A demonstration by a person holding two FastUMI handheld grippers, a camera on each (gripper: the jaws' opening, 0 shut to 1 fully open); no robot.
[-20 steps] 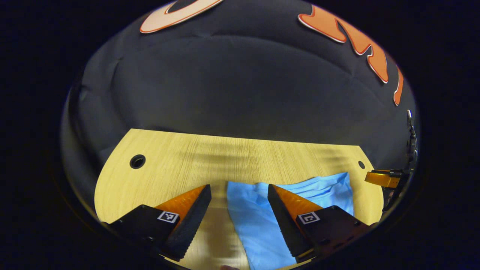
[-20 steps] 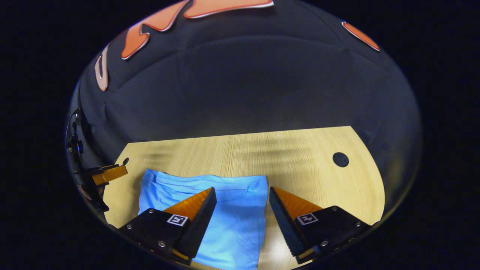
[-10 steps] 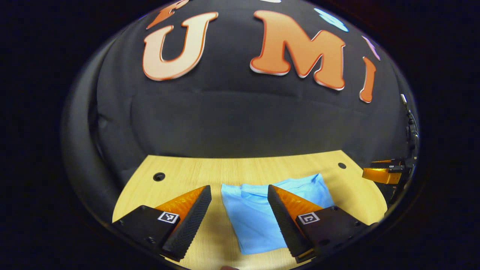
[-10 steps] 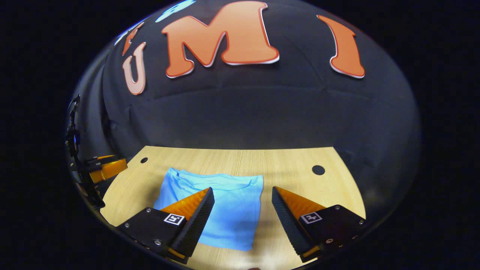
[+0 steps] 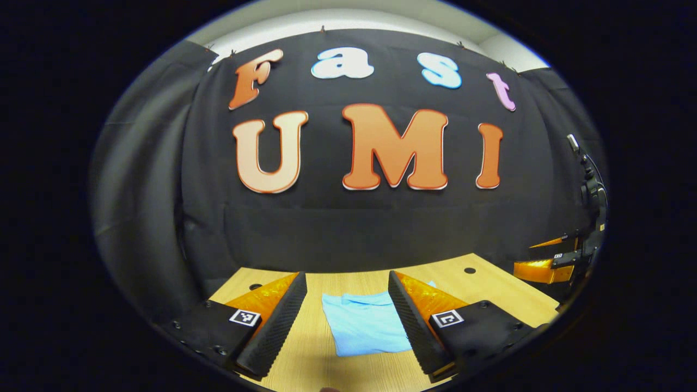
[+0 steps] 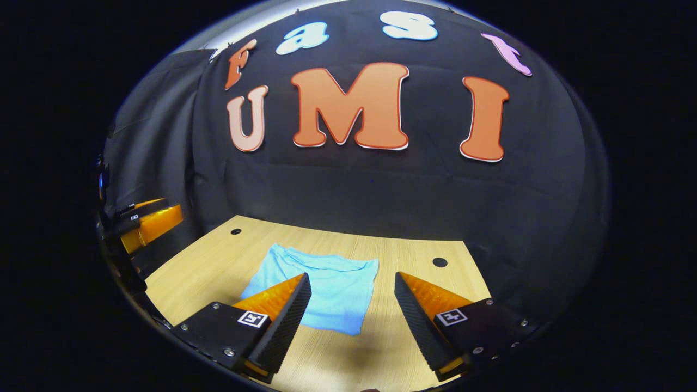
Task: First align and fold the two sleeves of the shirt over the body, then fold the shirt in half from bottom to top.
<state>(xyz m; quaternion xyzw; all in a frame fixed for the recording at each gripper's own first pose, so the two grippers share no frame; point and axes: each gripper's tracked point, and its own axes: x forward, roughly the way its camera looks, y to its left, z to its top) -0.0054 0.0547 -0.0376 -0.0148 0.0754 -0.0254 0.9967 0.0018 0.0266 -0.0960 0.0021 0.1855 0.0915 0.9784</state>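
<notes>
Left gripper [image 5: 347, 316] at bottom centre of left gripper view: jaws spread wide, empty, raised off the table [image 5: 490, 296]. Between the fingers, just beyond the tips, shirt [image 5: 362, 326] lying flat as a compact folded block, its right part hidden behind the right finger. At the right edge of the frame, right gripper [image 5: 544, 264] hanging above the table's corner, well apart from the shirt.

Right gripper [image 6: 353, 321] at bottom centre of right gripper view: jaws likewise wide apart, holding nothing, clear of the table [image 6: 218, 267]. Shirt [image 6: 332, 288] in lower centre, folded, near edge level with the finger tips, left part behind the left finger. Left gripper [image 6: 150, 223] at far left of the frame, off the table's edge. Small round holes near the table's far corners. Black cloth wall [image 6: 381, 190] behind.
</notes>
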